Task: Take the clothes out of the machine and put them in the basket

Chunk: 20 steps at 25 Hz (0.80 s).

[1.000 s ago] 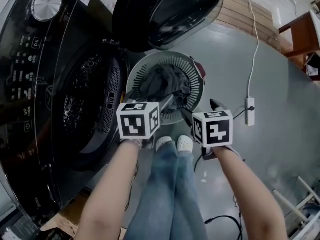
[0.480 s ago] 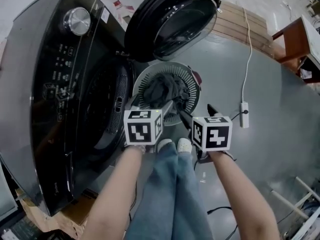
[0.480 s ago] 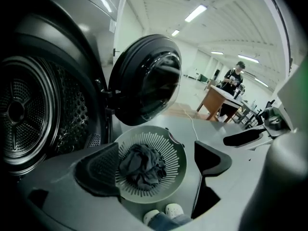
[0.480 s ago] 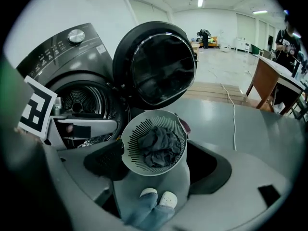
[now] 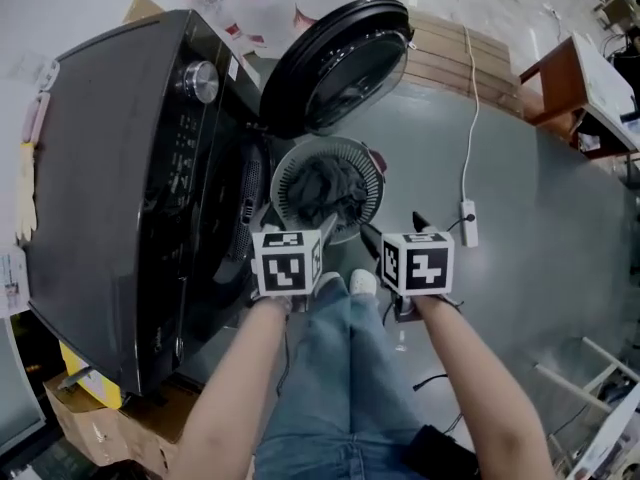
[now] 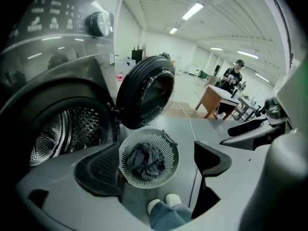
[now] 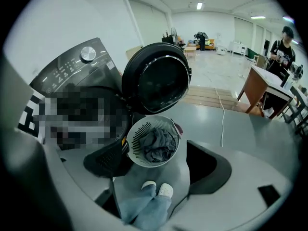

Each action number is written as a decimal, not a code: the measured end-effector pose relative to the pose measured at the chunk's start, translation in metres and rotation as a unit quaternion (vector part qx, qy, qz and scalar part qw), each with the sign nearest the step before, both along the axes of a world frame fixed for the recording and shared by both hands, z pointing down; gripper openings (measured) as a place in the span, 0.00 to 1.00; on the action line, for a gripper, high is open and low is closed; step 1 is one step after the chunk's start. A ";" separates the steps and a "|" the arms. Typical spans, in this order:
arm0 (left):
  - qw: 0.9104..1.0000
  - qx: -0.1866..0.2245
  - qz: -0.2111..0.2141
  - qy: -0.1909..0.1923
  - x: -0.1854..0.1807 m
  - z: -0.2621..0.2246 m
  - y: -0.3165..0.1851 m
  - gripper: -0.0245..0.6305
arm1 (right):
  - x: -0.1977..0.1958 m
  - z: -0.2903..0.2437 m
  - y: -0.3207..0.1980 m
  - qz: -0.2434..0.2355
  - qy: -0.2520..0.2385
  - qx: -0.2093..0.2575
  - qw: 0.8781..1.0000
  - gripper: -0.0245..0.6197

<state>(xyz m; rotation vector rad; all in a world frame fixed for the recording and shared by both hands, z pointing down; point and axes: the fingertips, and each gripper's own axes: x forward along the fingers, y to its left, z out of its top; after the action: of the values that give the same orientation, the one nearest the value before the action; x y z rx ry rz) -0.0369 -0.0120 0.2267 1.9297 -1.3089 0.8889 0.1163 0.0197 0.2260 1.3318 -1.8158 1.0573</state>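
Head view: left gripper (image 5: 296, 220), right gripper (image 5: 395, 228) gape empty over the basket (image 5: 377, 183) rim

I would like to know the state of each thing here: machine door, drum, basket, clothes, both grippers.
Round black washing-machine door: swung open.
Perforated metal drum: no clothes visible inside.
White slotted plastic basket: upright on the grey floor, filled.
Dark grey clothes: bunched in the basket.
Left gripper: open, empty.
Right gripper: open, empty.

Lab hall: strip lights (image 6: 192, 11), desks (image 6: 215, 98)
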 end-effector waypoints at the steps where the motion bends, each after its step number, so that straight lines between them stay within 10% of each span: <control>1: 1.000 -0.001 0.003 -0.005 -0.001 -0.007 0.005 0.78 | 0.001 -0.007 0.006 -0.002 0.003 -0.003 1.000 0.69; 20: 0.998 0.049 -0.010 -0.045 -0.031 -0.158 0.017 0.75 | -0.010 -0.135 0.030 -0.016 -0.028 -0.021 0.999 0.69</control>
<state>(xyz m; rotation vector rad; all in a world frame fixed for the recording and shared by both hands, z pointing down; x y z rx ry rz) -0.0678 0.0047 0.0691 1.9679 -1.4450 0.9273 0.1062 0.0494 0.0911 1.2574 -1.8392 1.1188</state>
